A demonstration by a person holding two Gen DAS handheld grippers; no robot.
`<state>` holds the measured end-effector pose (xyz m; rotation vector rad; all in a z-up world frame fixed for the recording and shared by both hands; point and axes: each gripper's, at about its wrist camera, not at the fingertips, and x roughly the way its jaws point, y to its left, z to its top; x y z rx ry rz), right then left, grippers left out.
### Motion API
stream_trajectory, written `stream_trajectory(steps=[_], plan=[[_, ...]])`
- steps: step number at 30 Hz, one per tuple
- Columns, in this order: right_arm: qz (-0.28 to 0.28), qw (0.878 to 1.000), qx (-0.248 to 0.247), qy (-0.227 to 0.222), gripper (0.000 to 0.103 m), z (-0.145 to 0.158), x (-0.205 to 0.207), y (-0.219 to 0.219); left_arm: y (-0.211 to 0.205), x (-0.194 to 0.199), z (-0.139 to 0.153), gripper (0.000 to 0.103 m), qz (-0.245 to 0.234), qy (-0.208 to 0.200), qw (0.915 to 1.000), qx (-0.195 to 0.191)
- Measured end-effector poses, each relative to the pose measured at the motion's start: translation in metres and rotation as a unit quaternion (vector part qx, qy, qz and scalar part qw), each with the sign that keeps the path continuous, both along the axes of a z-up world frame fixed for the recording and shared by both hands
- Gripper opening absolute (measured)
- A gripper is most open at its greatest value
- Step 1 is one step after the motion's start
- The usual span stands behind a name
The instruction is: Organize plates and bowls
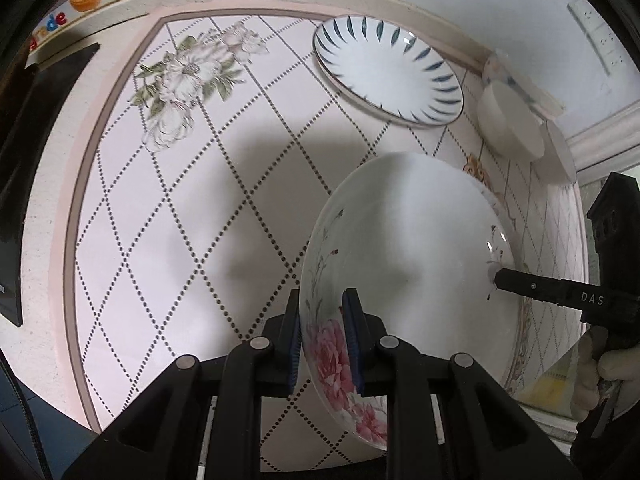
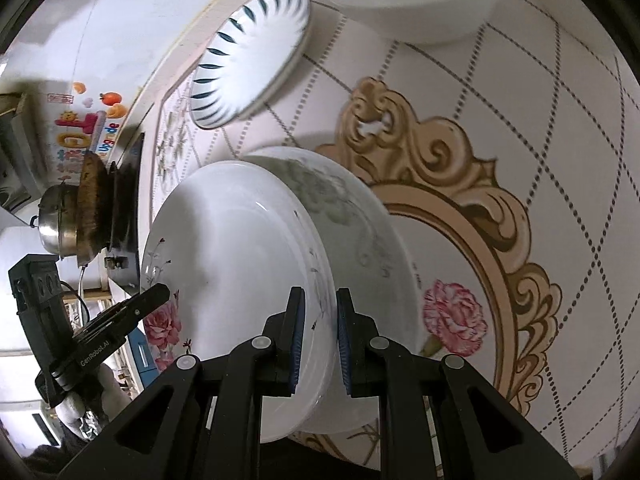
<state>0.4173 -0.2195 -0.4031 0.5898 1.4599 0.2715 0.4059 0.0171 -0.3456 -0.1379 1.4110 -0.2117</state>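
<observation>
A white plate with pink flowers (image 1: 404,256) is held by its rim at two opposite sides above the tiled table. My left gripper (image 1: 324,344) is shut on its near rim, next to the pink flower. My right gripper (image 2: 320,344) is shut on the opposite rim of the same plate (image 2: 236,256); its finger (image 1: 532,284) shows in the left wrist view. A white plate with blue leaf strokes (image 1: 388,70) lies farther back on the table and also shows in the right wrist view (image 2: 252,56). White bowls (image 1: 512,120) stand at the back right.
The table (image 1: 200,200) has a diamond dot pattern with flower prints and a gold ornament (image 2: 460,168). A large white bowl (image 2: 412,0) sits nearby. A black stove with a pan and a steel pot (image 2: 80,216) stands past the table's end.
</observation>
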Motion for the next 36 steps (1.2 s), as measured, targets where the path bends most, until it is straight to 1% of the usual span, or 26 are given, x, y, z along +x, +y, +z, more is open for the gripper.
stream_trajectory(steps=[4,7,10,17,21,32,36], plan=[[0.001,1.0,-0.002,0.005,0.017,-0.007,-0.002,-0.005,-0.005,0.001,-0.007,0.017,-0.002,0.006,0.9999,0.008],[0.003,1.0,-0.004,0.003,0.017,-0.007,-0.001,-0.005,-0.006,0.001,-0.011,0.017,0.0,0.012,0.9999,0.009],[0.007,1.0,-0.011,0.001,0.017,-0.005,0.0,-0.005,-0.011,0.0,-0.013,0.017,-0.002,0.014,0.9997,0.018],[0.016,0.999,-0.045,-0.012,0.019,0.006,-0.002,-0.008,-0.024,-0.004,-0.021,0.017,-0.008,0.02,0.9992,0.033],[0.012,0.999,-0.044,-0.009,0.02,0.011,-0.003,-0.013,-0.03,-0.006,-0.023,0.017,-0.009,0.015,0.9988,0.046],[0.019,0.998,-0.066,-0.006,0.02,0.027,-0.017,-0.019,-0.037,-0.007,-0.024,0.018,-0.004,0.013,0.9984,0.055],[0.017,0.998,-0.053,-0.007,0.02,0.032,-0.02,-0.022,-0.036,-0.007,-0.024,0.018,-0.004,0.015,0.9984,0.054]])
